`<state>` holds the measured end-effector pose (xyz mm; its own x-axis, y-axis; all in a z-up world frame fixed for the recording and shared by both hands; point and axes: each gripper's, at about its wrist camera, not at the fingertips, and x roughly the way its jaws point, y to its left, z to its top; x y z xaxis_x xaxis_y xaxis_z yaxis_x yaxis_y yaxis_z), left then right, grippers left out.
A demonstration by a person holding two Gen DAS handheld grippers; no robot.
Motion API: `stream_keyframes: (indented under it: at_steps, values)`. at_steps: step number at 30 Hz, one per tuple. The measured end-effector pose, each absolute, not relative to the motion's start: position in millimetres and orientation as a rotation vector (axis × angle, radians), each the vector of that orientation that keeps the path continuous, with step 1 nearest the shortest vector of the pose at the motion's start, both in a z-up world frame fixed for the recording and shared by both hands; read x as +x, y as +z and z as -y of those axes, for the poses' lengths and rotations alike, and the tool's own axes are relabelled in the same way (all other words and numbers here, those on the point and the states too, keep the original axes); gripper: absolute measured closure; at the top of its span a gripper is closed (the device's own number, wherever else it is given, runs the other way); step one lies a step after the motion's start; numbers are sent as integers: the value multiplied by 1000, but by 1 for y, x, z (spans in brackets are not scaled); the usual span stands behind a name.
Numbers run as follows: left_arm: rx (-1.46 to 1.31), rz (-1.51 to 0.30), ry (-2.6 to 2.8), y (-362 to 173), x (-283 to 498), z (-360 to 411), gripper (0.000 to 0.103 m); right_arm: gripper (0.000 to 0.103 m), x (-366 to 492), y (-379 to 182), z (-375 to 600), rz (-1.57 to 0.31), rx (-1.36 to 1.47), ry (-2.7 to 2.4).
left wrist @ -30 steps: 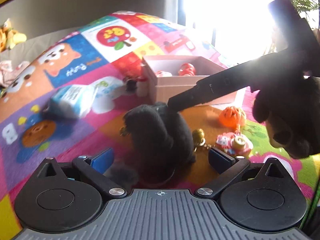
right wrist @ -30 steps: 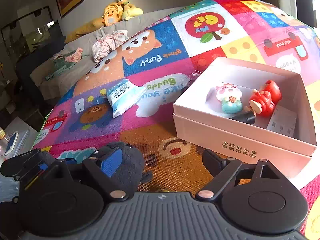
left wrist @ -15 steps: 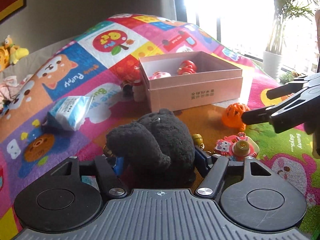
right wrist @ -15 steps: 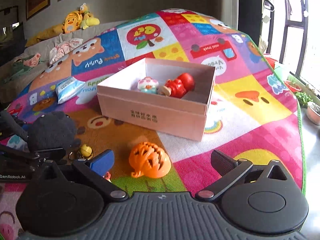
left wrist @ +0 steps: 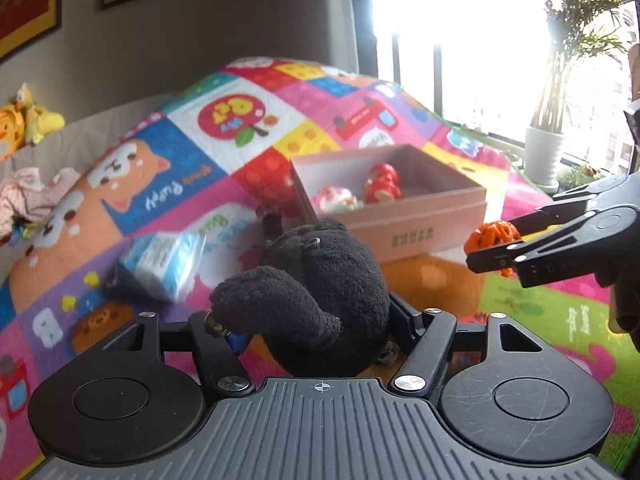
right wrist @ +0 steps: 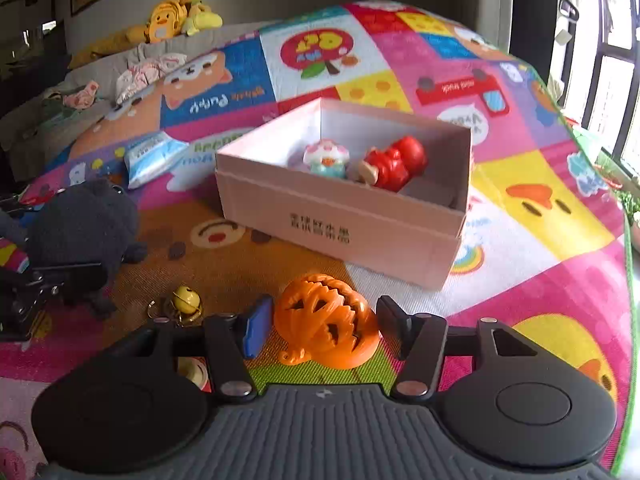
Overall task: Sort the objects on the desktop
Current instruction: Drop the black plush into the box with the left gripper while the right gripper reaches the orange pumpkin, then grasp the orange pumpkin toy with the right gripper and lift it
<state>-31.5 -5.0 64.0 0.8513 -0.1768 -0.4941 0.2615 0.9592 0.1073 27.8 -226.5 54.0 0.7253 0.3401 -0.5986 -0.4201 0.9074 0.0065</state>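
Observation:
My left gripper (left wrist: 316,320) is shut on a black plush toy (left wrist: 320,296) and holds it above the colourful play mat. The plush also shows at the left in the right wrist view (right wrist: 84,228). My right gripper (right wrist: 320,324) is shut on an orange pumpkin toy (right wrist: 328,328); it shows in the left wrist view (left wrist: 494,234) too, lifted off the mat. The pink box (right wrist: 340,224) lies ahead with a red figure (right wrist: 396,162) and a small pink-and-teal figure (right wrist: 326,158) in it.
A yellow bell keychain (right wrist: 185,300) lies on the mat near my right gripper. A blue-and-white tissue pack (right wrist: 150,156) lies left of the box. Yellow plush toys (right wrist: 180,16) and clothes sit on the grey sofa behind. A potted plant (left wrist: 544,152) stands by the window.
My left gripper has closed on the black plush and lifted it. My right gripper has moved to the pumpkin toy, closed on it and raised it.

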Motion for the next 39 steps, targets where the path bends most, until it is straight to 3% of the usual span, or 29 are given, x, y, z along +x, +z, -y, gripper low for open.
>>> stream_keyframes:
  at_steps: [6,9,10,15,28,32,39]
  values:
    - [287,-265,-258,130,4,44,31,46,0,117,256,-416,-78,406]
    - [332,-192,-258,147,37,68,24,46,1,123,264,-390,-66,382]
    - [348,-183,-254,149,51,75,16,46,3,121,267,-395,-60,376]
    - [273,-257,-286,137,68,73,7,46,10,101,280,-448,-29,351]
    - [210,-543,-205,47,20,13,3,46,23,75,266,-575,-46,399]
    - [153,-571,-194,40,9,-3,3,32,20,64,252,-645,-19,465]
    - [96,-604,-266,32,-8,1,2,31,42,36,214,-715,-45,459]
